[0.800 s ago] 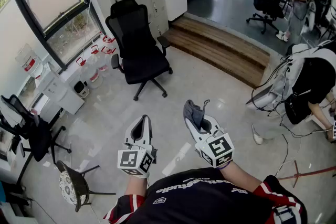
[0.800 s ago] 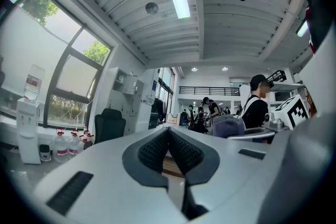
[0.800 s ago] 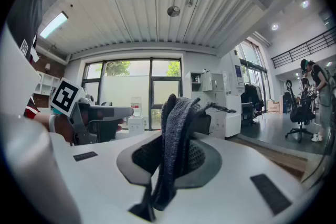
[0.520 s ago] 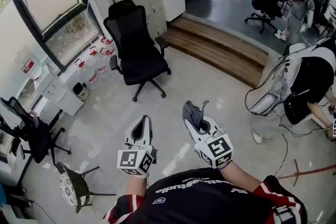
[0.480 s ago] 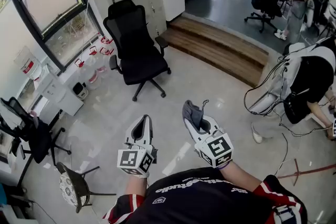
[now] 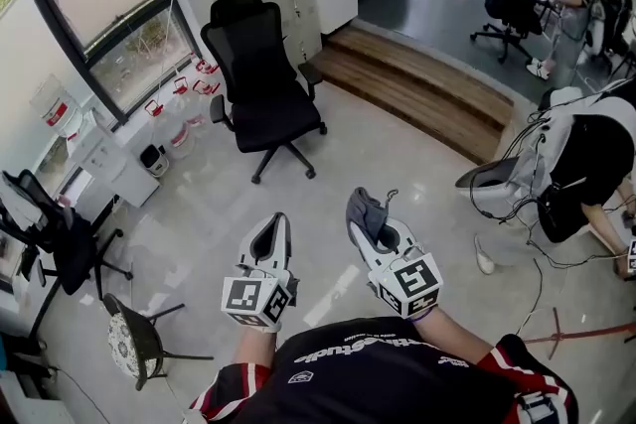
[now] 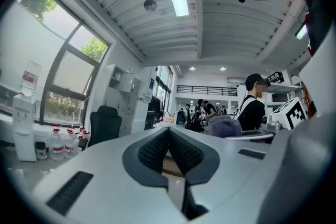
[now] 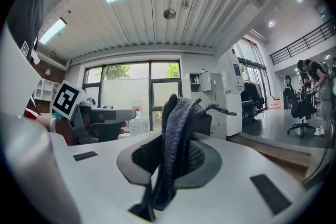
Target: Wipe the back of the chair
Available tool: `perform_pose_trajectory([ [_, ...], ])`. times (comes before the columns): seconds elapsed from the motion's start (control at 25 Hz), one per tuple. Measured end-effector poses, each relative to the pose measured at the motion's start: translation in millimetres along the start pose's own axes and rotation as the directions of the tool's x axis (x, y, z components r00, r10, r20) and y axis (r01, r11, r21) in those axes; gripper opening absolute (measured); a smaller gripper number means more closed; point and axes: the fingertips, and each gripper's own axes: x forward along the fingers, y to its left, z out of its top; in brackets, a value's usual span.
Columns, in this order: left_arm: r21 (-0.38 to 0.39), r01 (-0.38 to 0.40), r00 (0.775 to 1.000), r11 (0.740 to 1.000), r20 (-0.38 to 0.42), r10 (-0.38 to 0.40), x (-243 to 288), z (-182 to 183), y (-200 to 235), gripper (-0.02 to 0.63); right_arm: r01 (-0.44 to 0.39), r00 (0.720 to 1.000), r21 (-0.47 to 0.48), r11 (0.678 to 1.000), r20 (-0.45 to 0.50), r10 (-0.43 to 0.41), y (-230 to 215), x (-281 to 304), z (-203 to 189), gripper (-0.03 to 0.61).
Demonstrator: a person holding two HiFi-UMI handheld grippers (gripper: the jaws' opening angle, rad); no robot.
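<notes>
A black office chair (image 6: 260, 84) stands by the window, well ahead of both grippers; its tall backrest (image 7: 104, 125) shows at the left in the left gripper view. My right gripper (image 6: 370, 221) is shut on a grey cloth (image 6: 364, 211), which sticks up between the jaws (image 8: 176, 128). My left gripper (image 6: 268, 235) is held beside it, jaws closed together with nothing between them (image 7: 168, 143). Both grippers hover over the floor, pointing up and forward, far from the chair.
Water bottles (image 6: 179, 99) line the wall under the window. A second black chair (image 6: 45, 233) and a small stool (image 6: 134, 338) stand at the left. Wooden steps (image 6: 427, 99) lie ahead on the right. A person (image 6: 586, 164) bends over by cables at the right.
The view has shifted slightly; the chair sits a little lower and nearer in the head view. Both grippers keep their pose, the cloth still held.
</notes>
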Motion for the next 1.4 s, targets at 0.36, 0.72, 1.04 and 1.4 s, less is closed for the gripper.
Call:
perform_pose_trajectory([
  [0.36,0.022,-0.053,0.999,0.998,-0.011,0.053,12,-12,-34,0.025,-0.032,0.999,0.026,0.999,0.008,0.031,-32,-31,-13,0.060],
  [0.72,0.011,-0.078,0.996,0.997,-0.047,0.078,32,-31,-30,0.024,-0.074,0.997,0.066,0.995,-0.013,0.075,-46,-14,-31,0.060],
  [1.04,-0.023,-0.088,0.996,0.996,-0.035,0.087,88,-40,22,0.025,-0.090,0.994,0.049,0.995,-0.059,0.092,-70,51,-40,0.061],
  [1.4,-0.039,-0.112,0.994,0.993,0.003,0.112,160,-5,167,0.025,-0.133,0.988,0.033,0.991,-0.073,0.135,-76,215,-9,0.061],
])
